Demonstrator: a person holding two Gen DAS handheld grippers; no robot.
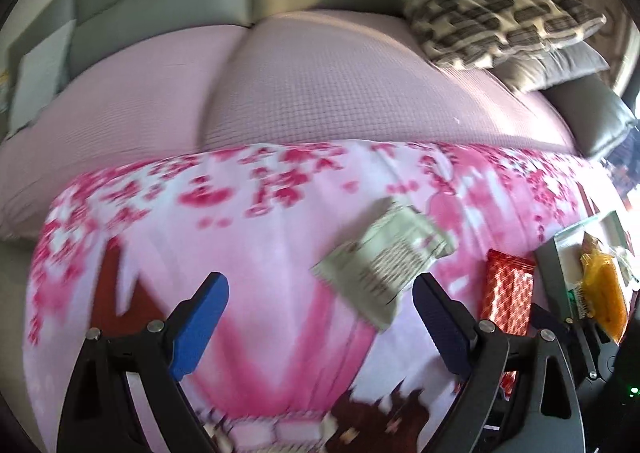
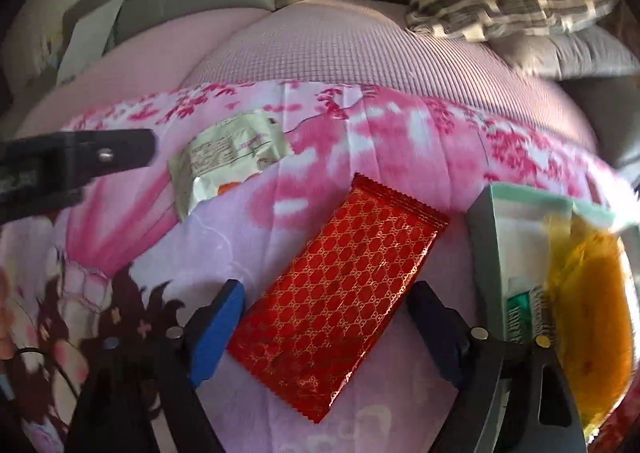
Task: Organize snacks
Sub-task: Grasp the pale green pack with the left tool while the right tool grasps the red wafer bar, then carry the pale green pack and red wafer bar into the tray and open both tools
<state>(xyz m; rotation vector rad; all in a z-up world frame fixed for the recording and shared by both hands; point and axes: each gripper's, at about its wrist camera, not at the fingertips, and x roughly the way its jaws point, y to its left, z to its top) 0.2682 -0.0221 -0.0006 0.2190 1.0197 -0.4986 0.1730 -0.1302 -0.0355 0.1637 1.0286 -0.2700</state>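
Both tongs, left (image 1: 320,317) and right (image 2: 328,317), gape empty; red packet (image 2: 336,293) lies between the right's fingers.

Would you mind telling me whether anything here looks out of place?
Two snacks lie loose on the bedspread outside the box: a red packet, askew, and a crumpled pale packet.
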